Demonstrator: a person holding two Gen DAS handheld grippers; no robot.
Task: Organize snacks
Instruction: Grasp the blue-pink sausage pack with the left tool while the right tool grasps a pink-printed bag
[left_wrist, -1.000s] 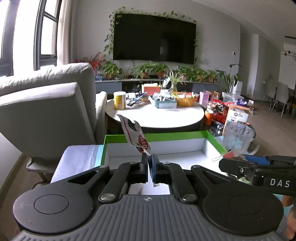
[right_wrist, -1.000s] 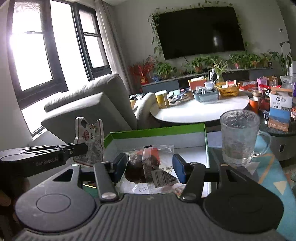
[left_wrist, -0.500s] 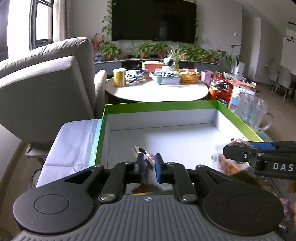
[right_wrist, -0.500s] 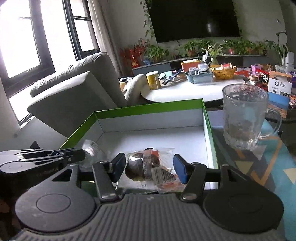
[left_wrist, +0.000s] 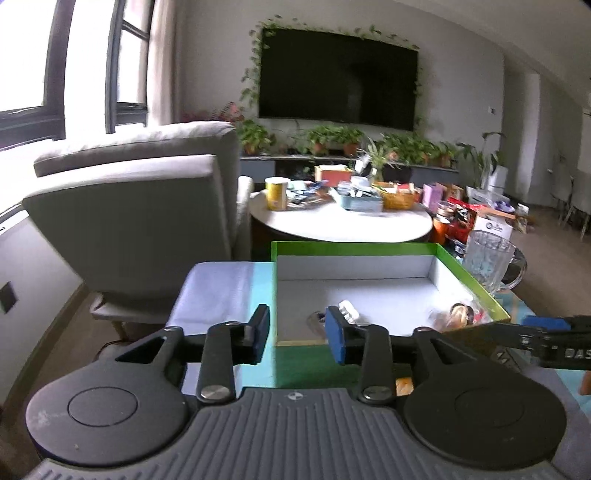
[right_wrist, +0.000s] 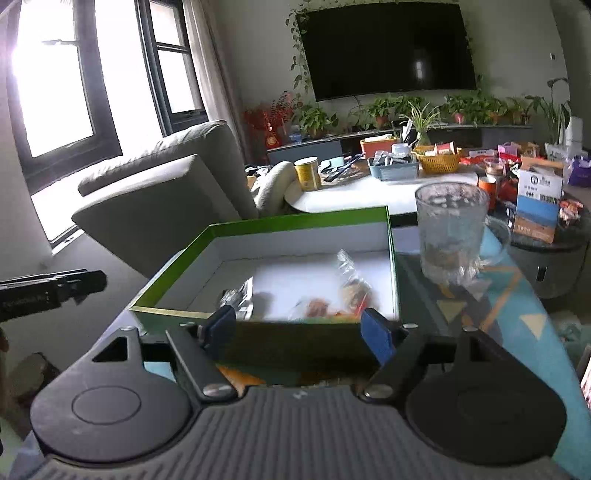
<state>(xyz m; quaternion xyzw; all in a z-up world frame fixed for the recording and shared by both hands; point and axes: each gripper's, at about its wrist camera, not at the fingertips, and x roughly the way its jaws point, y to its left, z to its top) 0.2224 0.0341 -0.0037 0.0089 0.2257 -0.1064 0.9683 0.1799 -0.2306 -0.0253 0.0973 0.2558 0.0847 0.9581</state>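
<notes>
Green box (right_wrist: 295, 223): open, holds your snack packets (right_wrist: 351, 291), loose near its front wall. Left gripper (left_wrist: 297, 332): jaws opening, nothing between them. Right gripper (right_wrist: 299, 326): jaws parted, empty, just short of the near wall. Hazards: your right fingers may catch the near wall and shove the box; glass mug (right_wrist: 450, 232), just right of the box, could tip if you swing wide.

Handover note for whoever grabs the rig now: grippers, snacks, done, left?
Left gripper: jaws opening, nothing between them.
Right gripper: open, empty, at the near wall of the green box.
Snacks: a small packet at the box's near left, clear-wrapped snack bags at its near right.
Done: those packets are in the box.
Left: no loose snacks clearly in view; check the table by the glass mug.
</notes>
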